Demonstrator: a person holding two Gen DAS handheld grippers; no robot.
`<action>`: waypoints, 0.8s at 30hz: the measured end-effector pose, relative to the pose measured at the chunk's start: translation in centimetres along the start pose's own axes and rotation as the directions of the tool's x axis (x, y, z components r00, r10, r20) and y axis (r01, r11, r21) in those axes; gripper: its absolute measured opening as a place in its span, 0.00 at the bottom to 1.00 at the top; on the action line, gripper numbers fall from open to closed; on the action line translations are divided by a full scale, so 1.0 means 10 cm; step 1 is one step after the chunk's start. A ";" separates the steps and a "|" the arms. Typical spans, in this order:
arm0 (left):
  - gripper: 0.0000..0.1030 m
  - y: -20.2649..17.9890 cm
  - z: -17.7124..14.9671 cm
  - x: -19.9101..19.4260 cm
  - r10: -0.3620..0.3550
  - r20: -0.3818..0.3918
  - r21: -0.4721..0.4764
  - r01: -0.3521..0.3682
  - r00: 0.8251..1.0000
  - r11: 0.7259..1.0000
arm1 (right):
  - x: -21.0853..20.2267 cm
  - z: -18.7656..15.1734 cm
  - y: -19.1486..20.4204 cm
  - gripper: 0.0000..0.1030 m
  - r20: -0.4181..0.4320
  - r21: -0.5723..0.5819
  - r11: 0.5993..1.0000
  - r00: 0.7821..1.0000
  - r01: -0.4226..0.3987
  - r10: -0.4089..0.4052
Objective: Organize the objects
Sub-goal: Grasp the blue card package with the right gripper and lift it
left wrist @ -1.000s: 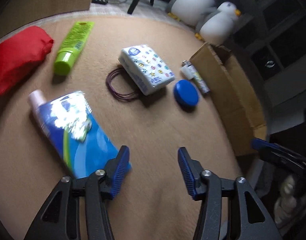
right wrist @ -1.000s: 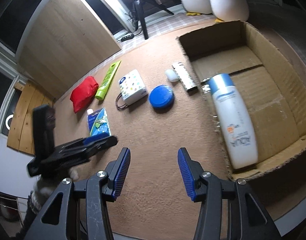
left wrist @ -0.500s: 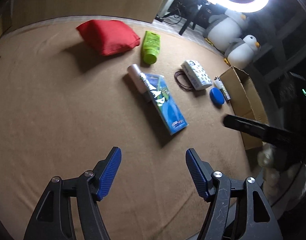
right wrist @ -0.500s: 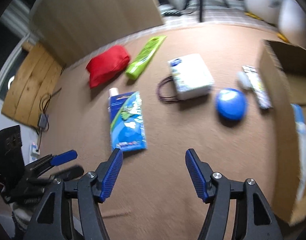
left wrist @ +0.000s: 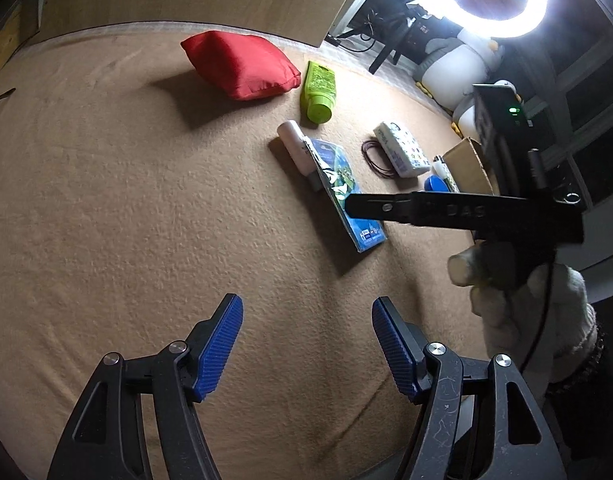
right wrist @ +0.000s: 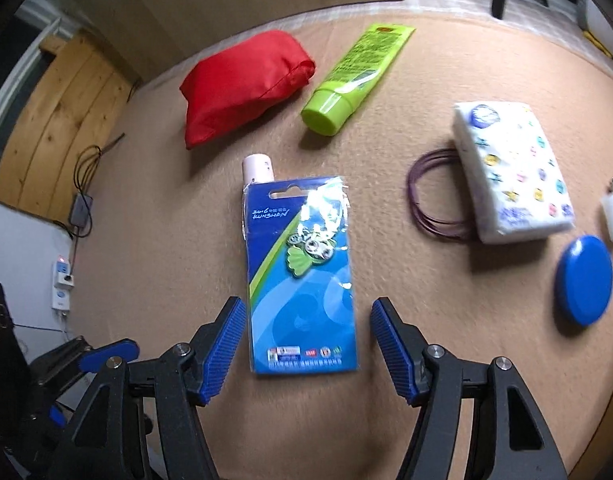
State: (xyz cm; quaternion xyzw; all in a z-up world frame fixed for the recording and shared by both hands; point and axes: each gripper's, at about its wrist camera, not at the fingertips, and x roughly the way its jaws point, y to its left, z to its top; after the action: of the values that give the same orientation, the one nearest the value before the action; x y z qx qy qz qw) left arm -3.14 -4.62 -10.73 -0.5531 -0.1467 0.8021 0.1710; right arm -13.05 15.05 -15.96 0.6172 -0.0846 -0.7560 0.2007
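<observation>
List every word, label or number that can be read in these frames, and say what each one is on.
"2016 KUNSHAN": top left of the blue carded packet.
"DAS": partly legible, on the black side of the right gripper.
Green tube: print too blurred.
Tissue pack: round blue logo and pattern, unreadable.
Packet's bottom logo strip: too small.

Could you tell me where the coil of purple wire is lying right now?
In the right wrist view the purple wire coil lies on the tan mat, right of centre, tucked against the left edge of the white tissue pack.
</observation>
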 end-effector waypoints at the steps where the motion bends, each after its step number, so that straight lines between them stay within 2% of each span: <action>1: 0.69 0.00 0.00 -0.01 0.000 0.000 -0.001 0.000 1.000 1.000 | 0.00 0.02 0.02 0.64 0.005 -0.008 1.000 1.000 0.007 -0.007; 10: 0.69 0.01 0.02 -0.02 -0.006 0.001 -0.004 0.006 1.000 1.000 | 0.06 0.08 0.10 0.64 0.018 -0.055 0.996 0.998 0.067 -0.066; 14: 0.69 0.02 0.02 -0.02 -0.002 0.000 -0.004 0.002 1.000 1.000 | 0.06 0.09 0.10 0.51 0.023 -0.068 0.992 0.995 0.103 -0.101; 24: 0.69 0.00 0.04 0.03 -0.002 -0.010 0.000 0.002 1.000 1.000 | -0.03 -0.03 -0.01 0.50 0.044 -0.050 0.995 0.995 0.090 -0.087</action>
State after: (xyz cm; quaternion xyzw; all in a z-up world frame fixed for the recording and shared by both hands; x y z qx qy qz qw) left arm -3.64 -4.48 -10.85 -0.5567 -0.1464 0.7993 0.1728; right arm -12.74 15.31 -15.83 0.5991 -0.0416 -0.7788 0.1812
